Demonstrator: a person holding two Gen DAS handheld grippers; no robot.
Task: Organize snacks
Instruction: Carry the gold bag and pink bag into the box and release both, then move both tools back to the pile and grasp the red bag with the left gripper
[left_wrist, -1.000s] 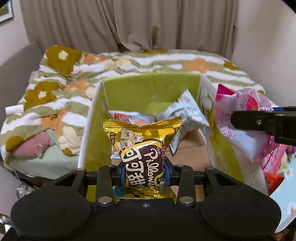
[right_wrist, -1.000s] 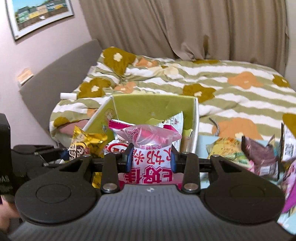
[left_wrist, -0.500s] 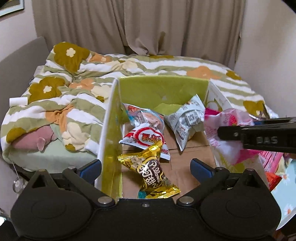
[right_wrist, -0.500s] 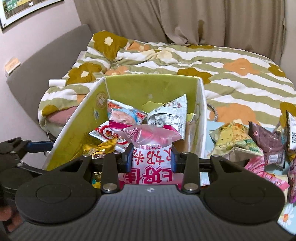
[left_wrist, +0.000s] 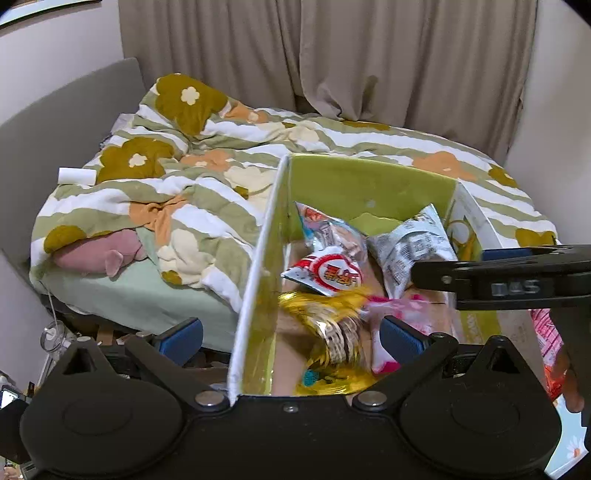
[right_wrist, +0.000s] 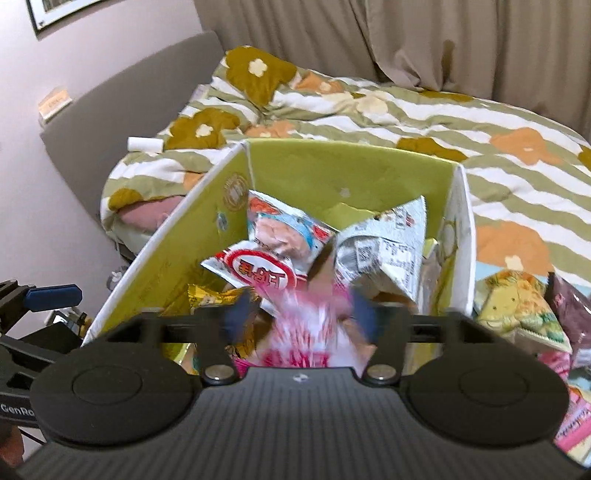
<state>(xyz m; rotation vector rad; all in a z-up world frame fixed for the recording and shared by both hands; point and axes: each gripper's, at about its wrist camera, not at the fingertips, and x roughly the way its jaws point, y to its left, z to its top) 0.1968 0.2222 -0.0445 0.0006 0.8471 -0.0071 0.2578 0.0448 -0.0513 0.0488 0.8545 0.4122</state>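
Note:
A green-lined cardboard box (left_wrist: 364, 184) (right_wrist: 343, 166) stands on the bed. Inside lie a gold snack bag (left_wrist: 328, 325) (right_wrist: 210, 297), a red-and-white bag (left_wrist: 332, 275) (right_wrist: 258, 273), a blue-and-pink bag (right_wrist: 284, 229) and a grey-white bag (left_wrist: 410, 247) (right_wrist: 384, 247). My left gripper (left_wrist: 291, 334) is open and empty, straddling the box's left wall. My right gripper (right_wrist: 303, 314) is open over the box. A blurred pink snack bag (right_wrist: 306, 332) (left_wrist: 388, 325) drops between its fingers onto the gold bag.
Several loose snack bags (right_wrist: 517, 310) lie to the right of the box. A striped flowered duvet (left_wrist: 207, 184) covers the bed. A grey headboard (right_wrist: 122, 107) and curtains (left_wrist: 332, 55) stand behind. A pink plush (left_wrist: 99, 254) lies at the bed's left edge.
My right gripper opened and let go of the pink bag, which falls into the box. My left gripper, open since dropping the gold bag, has drawn back and left.

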